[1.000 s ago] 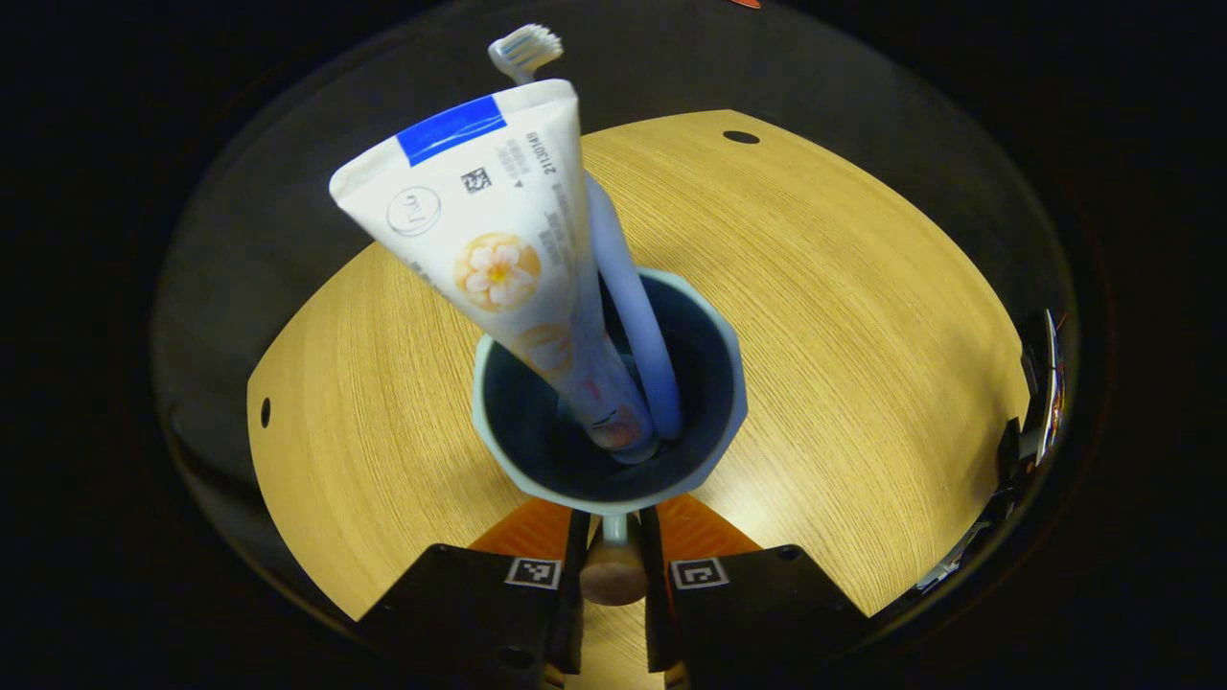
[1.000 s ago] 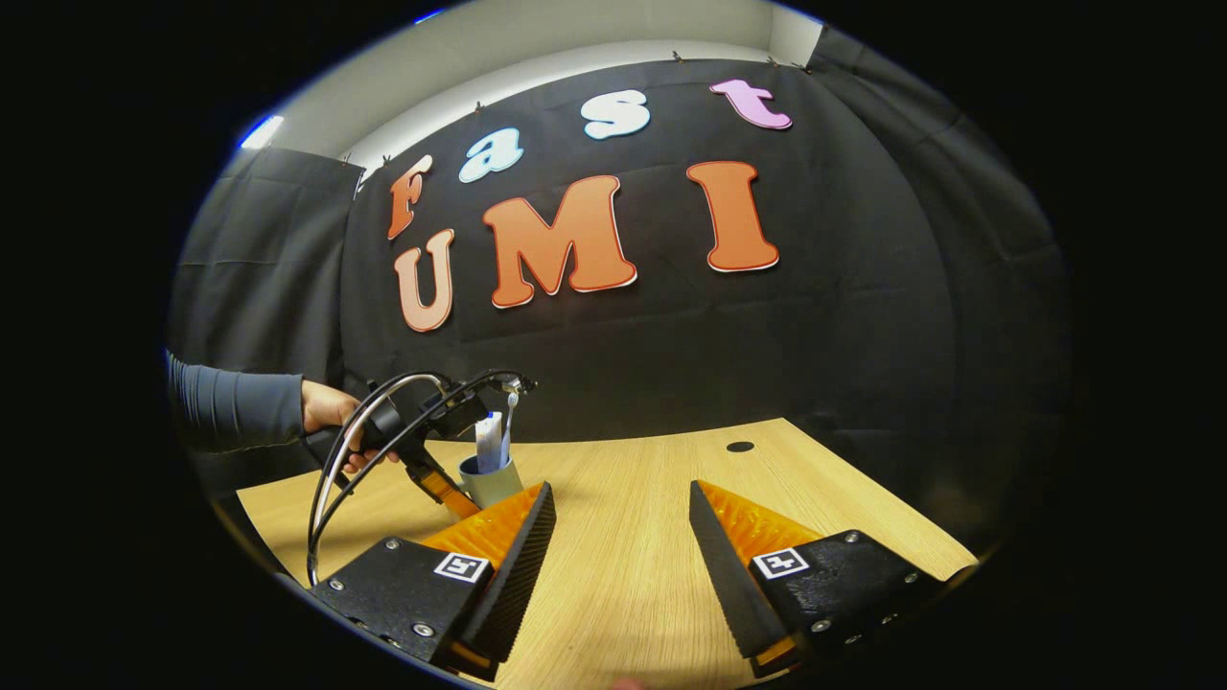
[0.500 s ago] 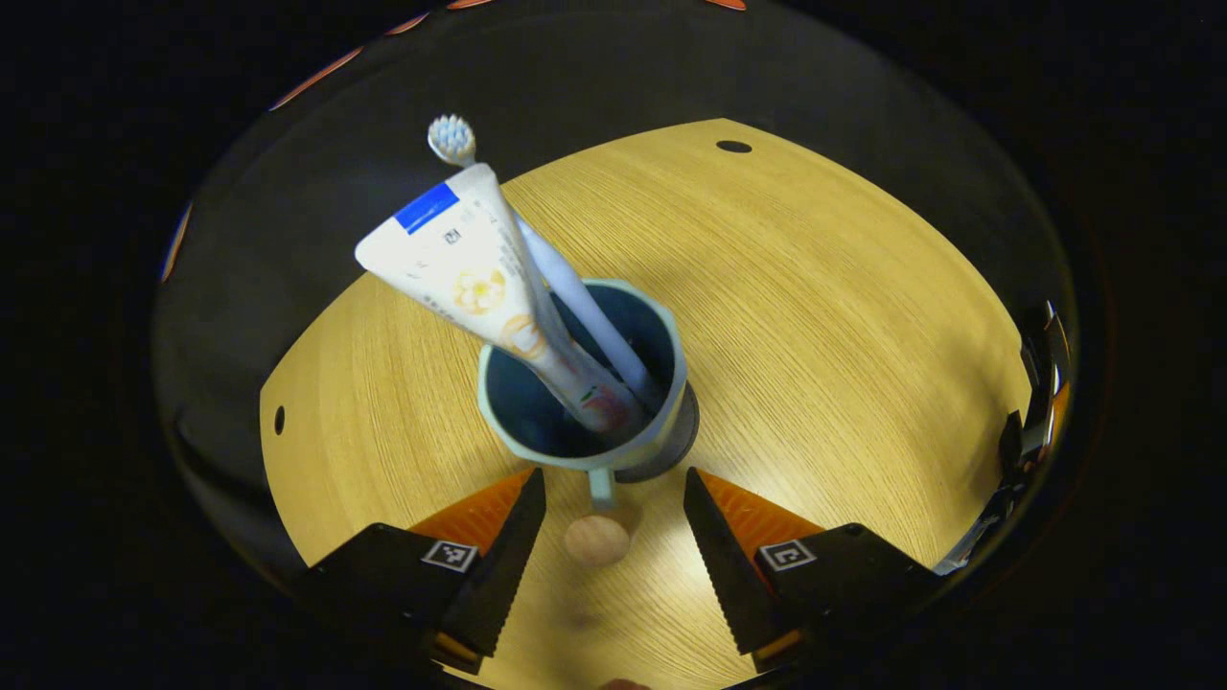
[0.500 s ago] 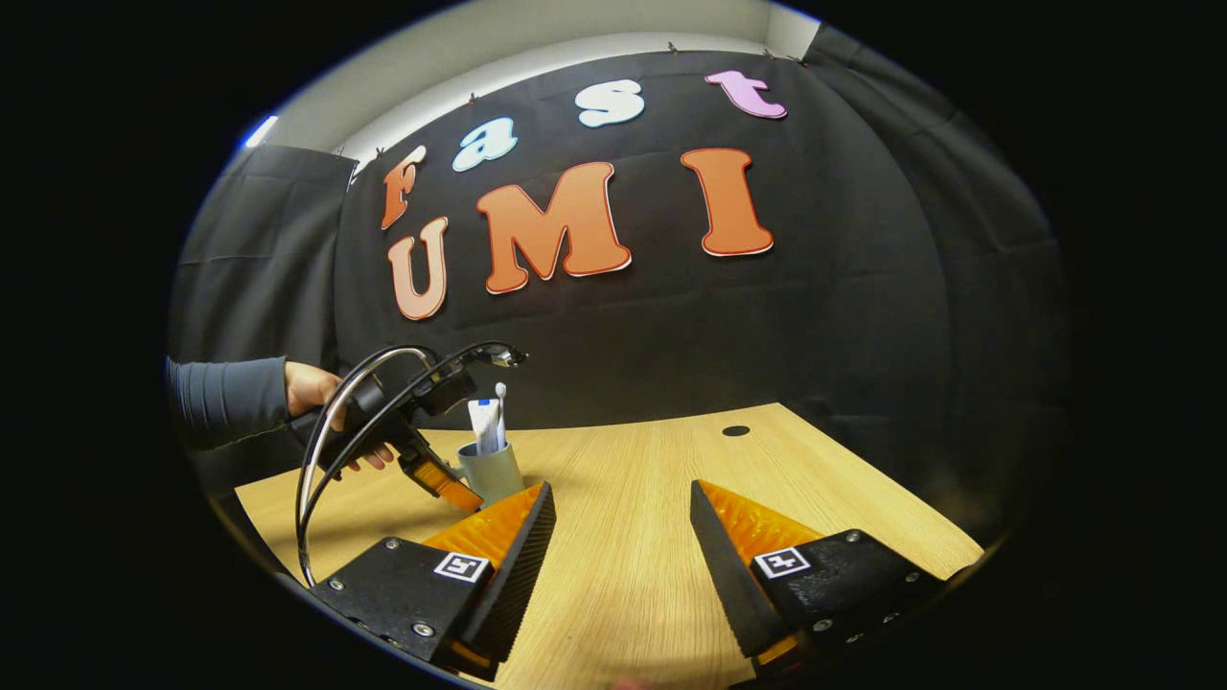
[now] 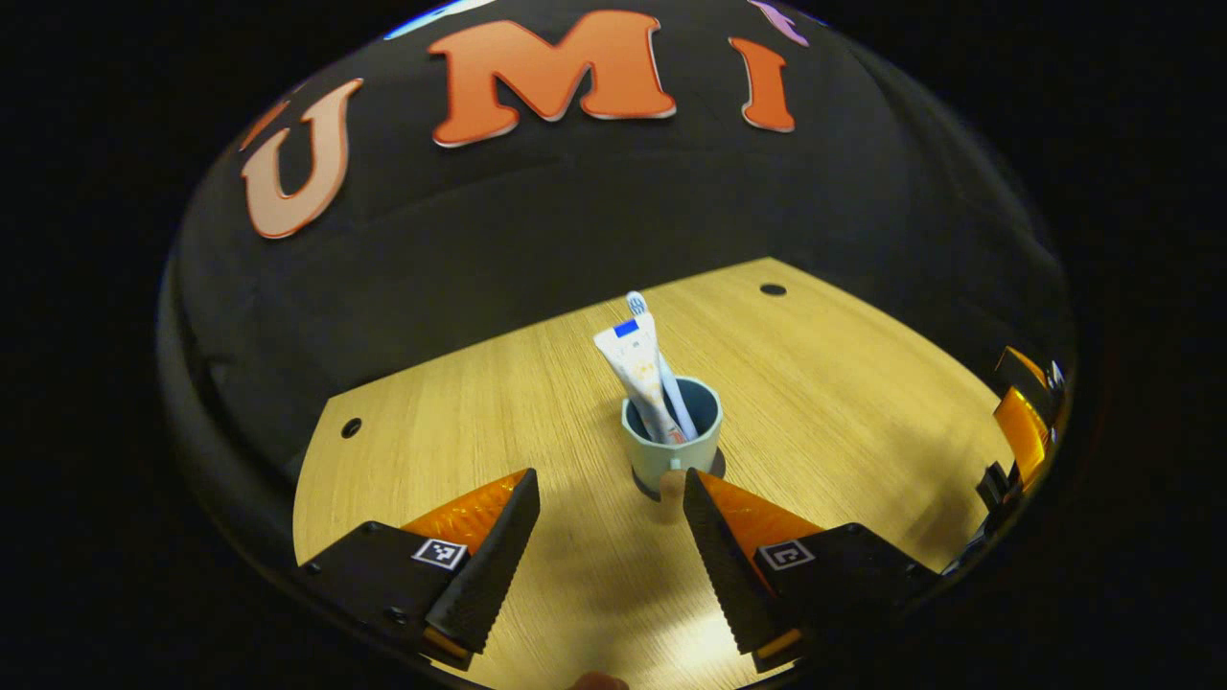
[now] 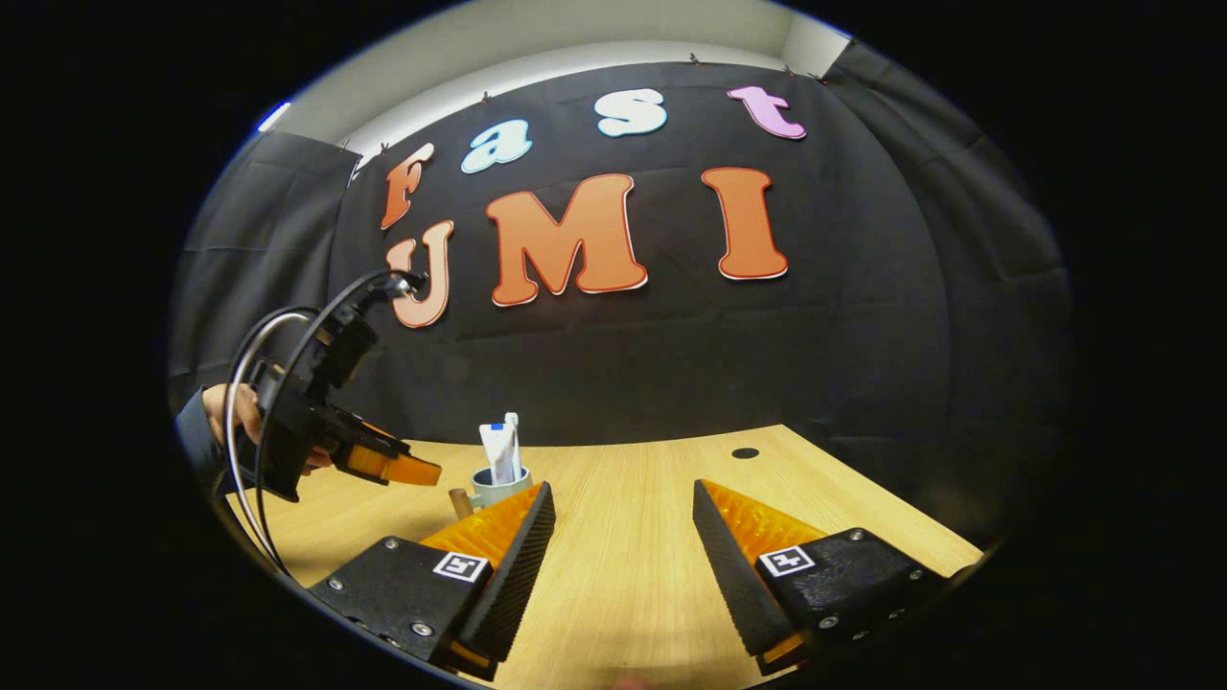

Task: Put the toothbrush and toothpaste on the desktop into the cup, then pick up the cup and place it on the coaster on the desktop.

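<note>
A pale blue-grey cup stands upright on a dark coaster on the wooden desktop. Inside it lean a white toothpaste tube and a toothbrush, bristles up. My left gripper is open, drawn back from the cup, nothing between its fingers. In the right gripper view the cup with its tube sits at the left. The left gripper hovers above and left of the cup, held by a hand. My right gripper is open over bare wood.
The desktop has small round holes near its far edge. The cup's wooden-knobbed handle points toward the left gripper. The right gripper shows at the table's right side. Black cloth closes the back.
The left gripper has opened and let go of the cup's handle. It has then pulled back and risen away from the cup, which now stands on the coaster. The right gripper barely moved.
</note>
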### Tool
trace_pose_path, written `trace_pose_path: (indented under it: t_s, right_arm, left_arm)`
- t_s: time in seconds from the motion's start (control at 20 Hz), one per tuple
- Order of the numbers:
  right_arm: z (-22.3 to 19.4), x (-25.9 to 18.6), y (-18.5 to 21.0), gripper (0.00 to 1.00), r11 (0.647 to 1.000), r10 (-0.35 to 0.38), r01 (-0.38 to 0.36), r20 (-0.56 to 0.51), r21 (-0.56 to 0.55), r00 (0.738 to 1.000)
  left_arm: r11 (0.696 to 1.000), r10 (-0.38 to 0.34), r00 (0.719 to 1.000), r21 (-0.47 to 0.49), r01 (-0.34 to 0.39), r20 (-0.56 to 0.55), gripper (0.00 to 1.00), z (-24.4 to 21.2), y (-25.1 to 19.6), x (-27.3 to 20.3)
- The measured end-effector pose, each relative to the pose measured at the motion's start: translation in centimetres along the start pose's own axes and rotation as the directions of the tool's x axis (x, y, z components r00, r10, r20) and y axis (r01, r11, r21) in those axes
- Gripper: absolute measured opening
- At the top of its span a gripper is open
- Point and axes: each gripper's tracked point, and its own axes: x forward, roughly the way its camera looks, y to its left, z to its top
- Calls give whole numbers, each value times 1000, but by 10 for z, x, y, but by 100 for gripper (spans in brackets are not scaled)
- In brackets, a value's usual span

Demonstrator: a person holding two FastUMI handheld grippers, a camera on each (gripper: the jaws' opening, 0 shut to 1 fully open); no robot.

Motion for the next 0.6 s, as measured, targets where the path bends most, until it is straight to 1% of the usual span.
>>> trace_pose_path:
  t_s: [0.1, 0.15, 0.2, 0.25, 0.3, 0.35, 0.4, 0.45, 0.5, 0.6]
  right_arm:
    - [7, 4, 25, 88, 1000, 13, -12, 17, -24, 1000]
    - [9, 7, 35, 88, 999, 14, -13, 25, -40, 1000]
    - [12, 8, 44, 88, 999, 11, -9, 37, -53, 999]
    - [15, 20, 70, 89, 998, 21, -17, 48, -64, 999]
    - [18, 20, 81, 89, 997, 31, -26, 58, -74, 998]
    - [19, 21, 91, 84, 996, 45, -40, 64, -80, 997]
    - [20, 20, 99, 89, 995, 56, -50, 71, -84, 996]
    - [21, 20, 106, 89, 994, 65, -59, 78, -87, 995]
    - [23, 19, 112, 89, 994, 72, -64, 86, -88, 994]
    - [26, 18, 120, 90, 994, 80, -71, 101, -85, 992]
  left_arm:
    - [996, 80, 989, -42, -75, 127, 94, 11, 18, -30]
    - [991, 127, 974, -65, -117, 189, 95, 13, 26, -43]
    - [983, 173, 955, -98, -153, 243, 94, 17, 35, -58]
    - [976, 205, 935, -130, -173, 291, 95, 12, 44, -67]
    - [967, 241, 907, -169, -193, 345, 94, 11, 53, -79]
    - [958, 273, 879, -200, -208, 391, 94, 7, 61, -85]
    - [948, 307, 849, -222, -230, 430, 93, 5, 70, -97]
    - [937, 340, 820, -240, -255, 460, 94, -1, 80, -108]
    - [928, 366, 798, -252, -274, 479, 94, -6, 88, -118]
    - [914, 400, 772, -278, -295, 495, 94, -14, 98, -139]
